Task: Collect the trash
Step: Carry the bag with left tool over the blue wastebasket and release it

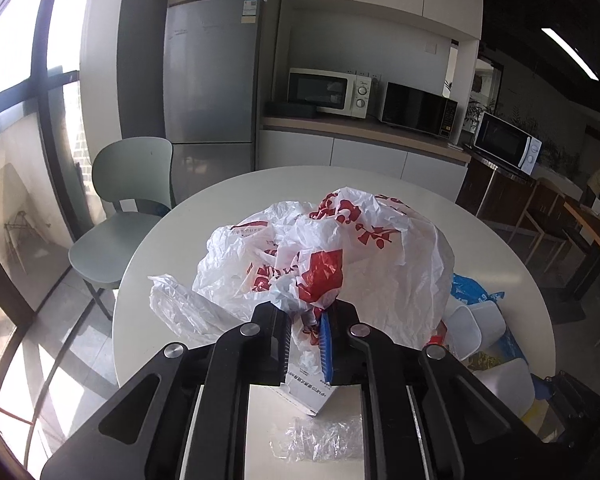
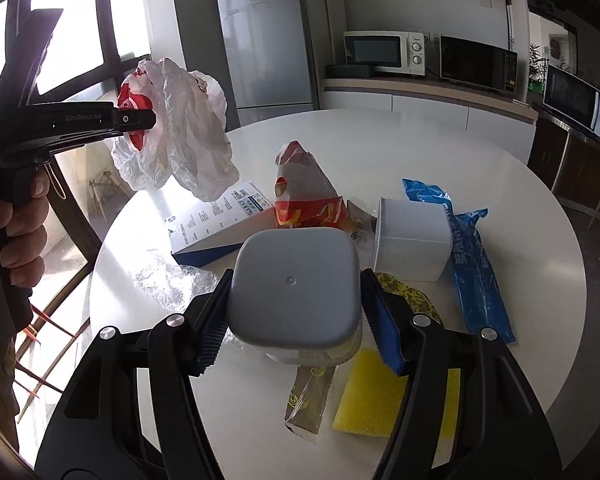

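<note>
My left gripper [image 1: 306, 320] is shut on a white plastic bag with red print [image 1: 340, 256] and holds it up above the round white table [image 1: 172, 248]; the bag [image 2: 180, 132] and that gripper [image 2: 140, 120] also show at the upper left of the right wrist view. My right gripper [image 2: 296, 320] is shut on a white square plastic container [image 2: 296, 284], held just above the table [image 2: 520, 220]. Trash lies around it: a second white cup [image 2: 412, 236], a blue wrapper [image 2: 472, 260], a red snack bag [image 2: 304, 192], a yellow sponge [image 2: 380, 396] and a gold-patterned wrapper [image 2: 308, 404].
A blue-and-white box [image 2: 216, 220] and clear crumpled film [image 2: 172, 280] lie on the table's left part. A green chair [image 1: 120, 216] stands to the left by the window. A fridge [image 1: 208, 80] and a counter with microwaves [image 1: 380, 100] stand behind.
</note>
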`<action>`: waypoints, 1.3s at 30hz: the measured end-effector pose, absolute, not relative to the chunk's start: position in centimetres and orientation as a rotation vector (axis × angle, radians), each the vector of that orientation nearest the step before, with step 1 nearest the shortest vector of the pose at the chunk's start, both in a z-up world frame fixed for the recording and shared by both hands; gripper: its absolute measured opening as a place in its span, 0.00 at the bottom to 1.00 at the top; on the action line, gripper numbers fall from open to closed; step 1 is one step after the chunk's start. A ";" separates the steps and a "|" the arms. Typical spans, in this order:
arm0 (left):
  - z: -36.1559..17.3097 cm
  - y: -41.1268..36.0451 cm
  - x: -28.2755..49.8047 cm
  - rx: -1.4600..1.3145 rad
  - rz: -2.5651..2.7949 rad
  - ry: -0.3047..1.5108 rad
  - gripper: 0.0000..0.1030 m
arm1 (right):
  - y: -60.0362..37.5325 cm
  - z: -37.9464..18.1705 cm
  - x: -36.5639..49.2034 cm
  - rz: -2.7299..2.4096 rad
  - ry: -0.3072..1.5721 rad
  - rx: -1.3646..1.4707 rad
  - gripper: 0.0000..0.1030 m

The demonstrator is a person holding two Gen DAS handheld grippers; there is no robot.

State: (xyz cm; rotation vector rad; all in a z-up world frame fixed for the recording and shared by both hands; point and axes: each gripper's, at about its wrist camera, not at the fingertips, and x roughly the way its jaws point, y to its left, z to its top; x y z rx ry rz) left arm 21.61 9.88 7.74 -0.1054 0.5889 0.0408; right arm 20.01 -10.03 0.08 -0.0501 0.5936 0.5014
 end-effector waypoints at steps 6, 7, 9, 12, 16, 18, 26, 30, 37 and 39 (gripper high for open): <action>8.1 9.5 14.5 -0.138 0.048 0.539 0.11 | -11.9 0.8 16.4 0.558 0.568 -0.050 0.57; 8.2 9.3 13.5 -0.143 0.050 0.538 0.11 | -12.2 0.8 15.9 0.566 0.568 -0.047 0.57; 8.0 8.8 11.4 -0.148 0.046 0.540 0.10 | -13.0 0.8 14.9 0.583 0.565 -0.041 0.57; 7.5 7.6 8.6 -0.132 0.028 0.551 0.11 | -14.3 0.7 13.2 0.602 0.561 -0.035 0.57; 6.0 6.3 5.4 -0.125 0.033 0.592 0.10 | -16.0 0.5 11.0 0.610 0.559 -0.040 0.57; 5.4 5.5 4.0 -0.099 0.058 0.593 0.10 | -17.0 0.2 9.9 0.611 0.561 -0.048 0.57; 3.4 4.0 0.6 -0.081 -0.017 0.674 0.10 | -19.7 -0.8 6.0 0.633 0.598 -0.092 0.57; 2.2 4.3 -0.4 -0.069 -0.041 0.728 0.10 | -20.3 -2.7 5.0 0.633 0.647 -0.119 0.57; -4.3 2.2 -0.9 -0.043 -0.096 0.912 0.10 | -20.0 -9.0 5.5 0.592 0.761 -0.141 0.57; -6.8 1.4 -0.4 -0.042 -0.107 0.967 0.10 | -19.8 -11.0 6.0 0.604 0.803 -0.127 0.57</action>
